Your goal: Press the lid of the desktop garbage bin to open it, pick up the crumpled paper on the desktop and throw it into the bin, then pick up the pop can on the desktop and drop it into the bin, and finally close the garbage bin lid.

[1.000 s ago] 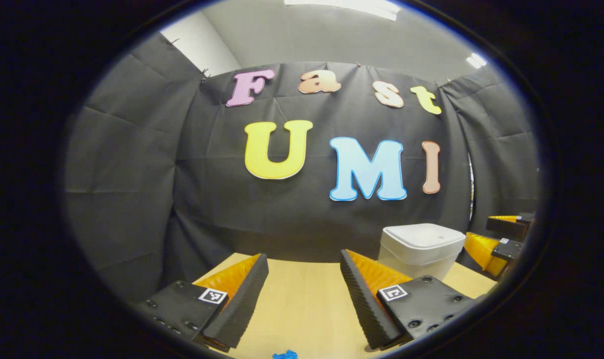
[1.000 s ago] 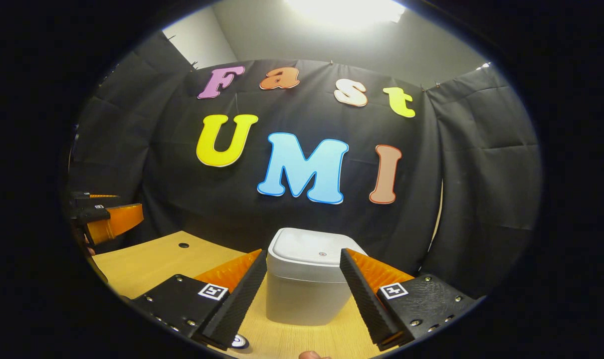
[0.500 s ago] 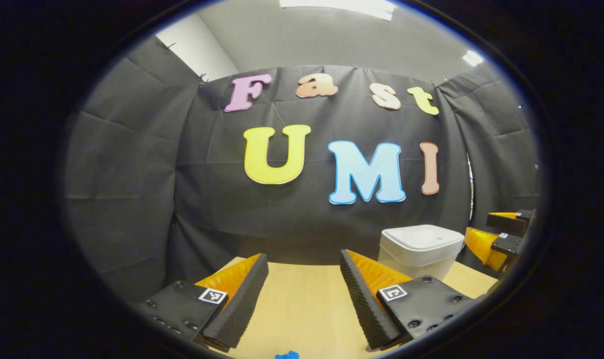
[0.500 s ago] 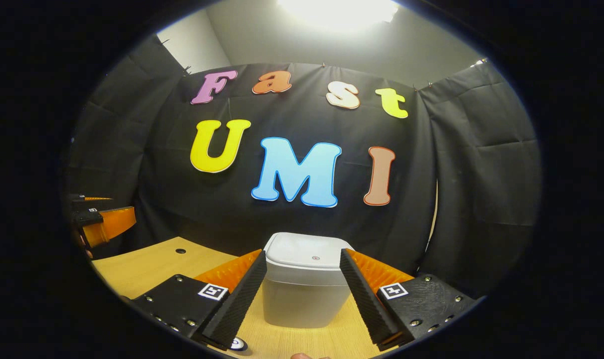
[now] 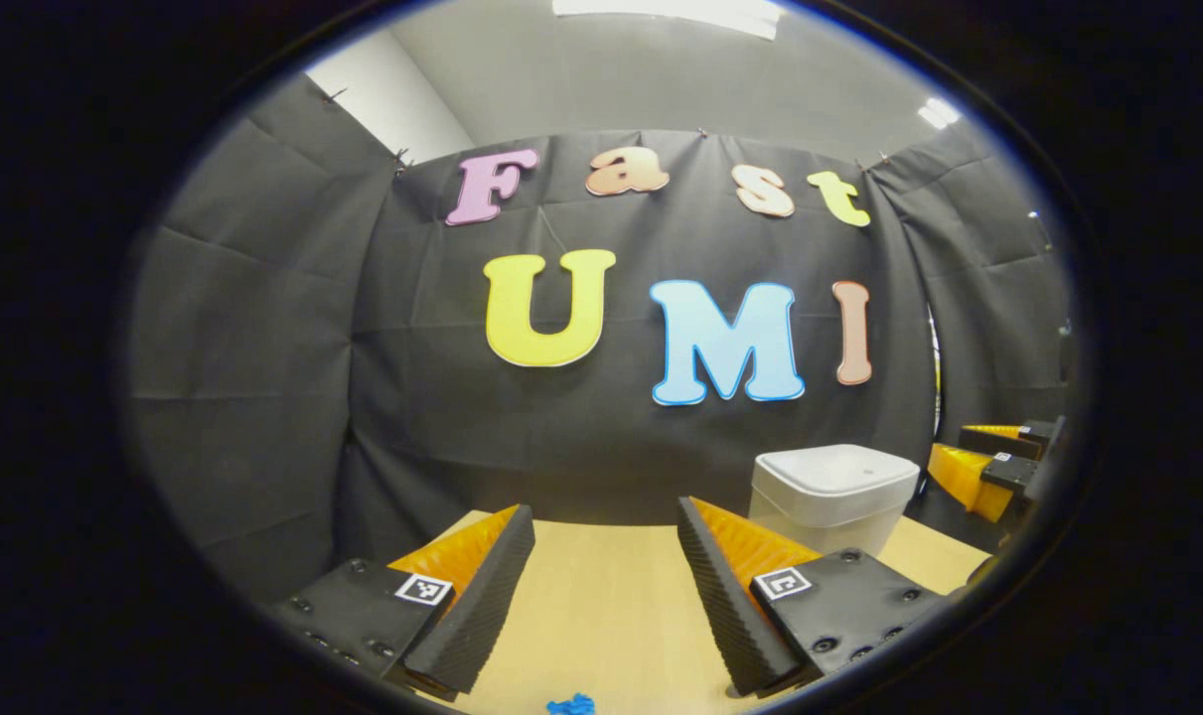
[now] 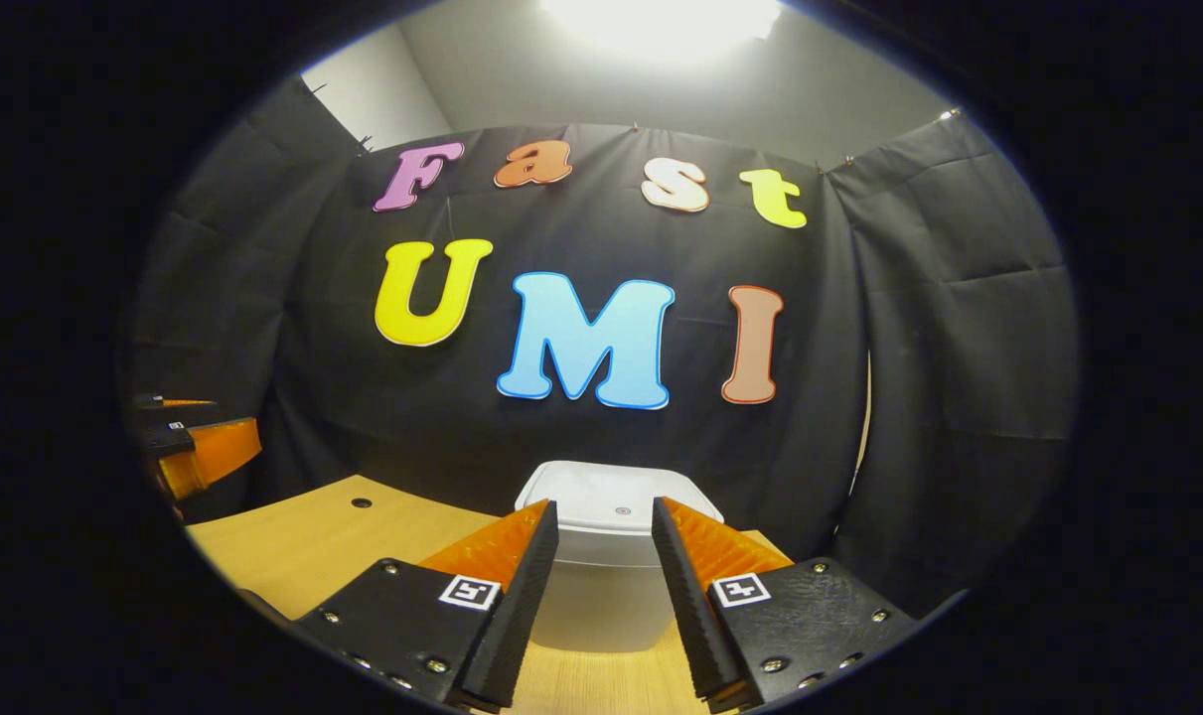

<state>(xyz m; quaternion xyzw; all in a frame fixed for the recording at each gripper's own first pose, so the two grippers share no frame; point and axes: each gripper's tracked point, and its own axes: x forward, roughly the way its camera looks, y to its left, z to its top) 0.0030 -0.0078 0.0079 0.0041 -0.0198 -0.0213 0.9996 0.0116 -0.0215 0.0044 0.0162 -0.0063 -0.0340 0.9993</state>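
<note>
Black cloth (image 5: 263,328) draped in creased folds around three sides of a booth, pinned along its top edge. Above, grey wall (image 5: 661,79) and a bright ceiling light (image 6: 661,15); below, a pale wooden tabletop (image 6: 303,541) with one small round hole (image 6: 362,502).

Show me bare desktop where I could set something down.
Free: the desktop ahead of the left gripper, left of the bin; also around the small hole. Crowded: the bin sits directly ahead of the right gripper.
</note>
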